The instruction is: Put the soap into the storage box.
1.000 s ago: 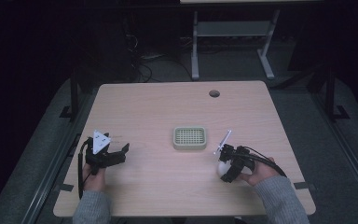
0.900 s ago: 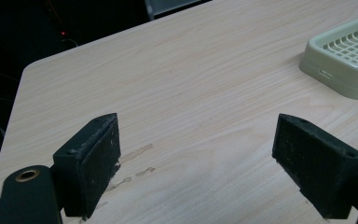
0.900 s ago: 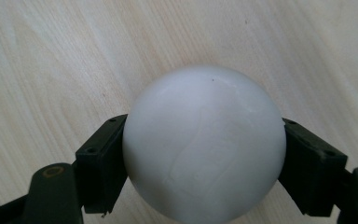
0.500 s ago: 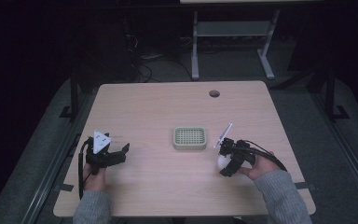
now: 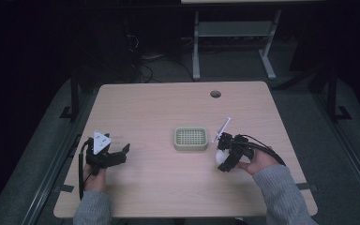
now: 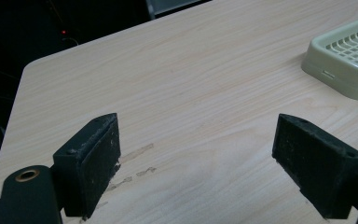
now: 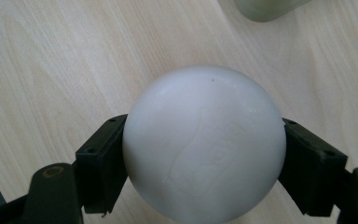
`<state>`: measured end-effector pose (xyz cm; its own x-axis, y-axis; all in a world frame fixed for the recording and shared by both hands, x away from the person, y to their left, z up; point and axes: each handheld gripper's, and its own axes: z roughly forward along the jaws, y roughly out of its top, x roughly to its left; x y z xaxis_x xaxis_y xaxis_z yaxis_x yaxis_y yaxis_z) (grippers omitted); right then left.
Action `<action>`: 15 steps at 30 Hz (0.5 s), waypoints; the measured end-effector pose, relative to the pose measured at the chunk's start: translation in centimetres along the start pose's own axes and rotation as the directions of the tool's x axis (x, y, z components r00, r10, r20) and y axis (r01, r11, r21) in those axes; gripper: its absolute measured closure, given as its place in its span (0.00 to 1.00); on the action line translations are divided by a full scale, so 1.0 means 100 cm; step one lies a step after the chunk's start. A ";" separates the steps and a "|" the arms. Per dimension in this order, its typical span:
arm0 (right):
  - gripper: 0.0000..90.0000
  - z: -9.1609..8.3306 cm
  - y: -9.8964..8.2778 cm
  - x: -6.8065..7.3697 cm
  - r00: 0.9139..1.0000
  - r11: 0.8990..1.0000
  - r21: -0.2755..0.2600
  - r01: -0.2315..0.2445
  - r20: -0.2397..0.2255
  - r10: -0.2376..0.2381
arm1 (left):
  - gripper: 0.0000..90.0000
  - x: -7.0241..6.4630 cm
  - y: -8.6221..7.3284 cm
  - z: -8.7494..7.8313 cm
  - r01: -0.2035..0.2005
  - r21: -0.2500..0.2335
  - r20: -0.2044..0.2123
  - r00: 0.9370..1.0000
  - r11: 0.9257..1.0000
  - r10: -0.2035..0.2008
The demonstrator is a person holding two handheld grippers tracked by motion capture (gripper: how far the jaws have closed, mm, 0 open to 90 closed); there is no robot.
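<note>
Bare table (image 5: 168,108) lay open across the far half and middle. The only obstacle was the basket (image 5: 191,138), just beside the right gripper (image 5: 224,151) and its ball (image 5: 221,158).

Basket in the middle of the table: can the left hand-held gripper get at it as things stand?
Probably yes. The left hand-held gripper is open with nothing between its jaws, and only bare table lies between it and the basket. The right hand-held gripper, shut on the white ball, sits on the far side.
</note>
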<state>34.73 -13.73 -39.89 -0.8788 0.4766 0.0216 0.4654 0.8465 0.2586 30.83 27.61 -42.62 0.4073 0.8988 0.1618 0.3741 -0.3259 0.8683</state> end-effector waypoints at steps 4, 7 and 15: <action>0.26 -0.002 0.005 -0.003 1.000 1.000 -0.001 0.001 -0.001 -0.001 | 0.16 0.000 0.000 0.000 0.000 -0.002 0.001 1.000 1.000 0.000; 0.26 -0.004 0.008 -0.004 1.000 1.000 0.002 0.005 0.005 -0.005 | 0.16 0.001 -0.001 0.000 0.001 -0.006 0.002 1.000 1.000 -0.001; 0.26 -0.005 0.018 -0.008 1.000 1.000 0.006 0.008 -0.006 -0.008 | 0.16 0.000 0.000 0.000 0.002 -0.009 0.001 1.000 1.000 -0.002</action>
<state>36.22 -12.76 -38.93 -0.8834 0.4680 0.0255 0.4586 0.8518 0.2535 30.80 27.67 -42.63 0.4071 0.8993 0.1598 0.3678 -0.3215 0.8726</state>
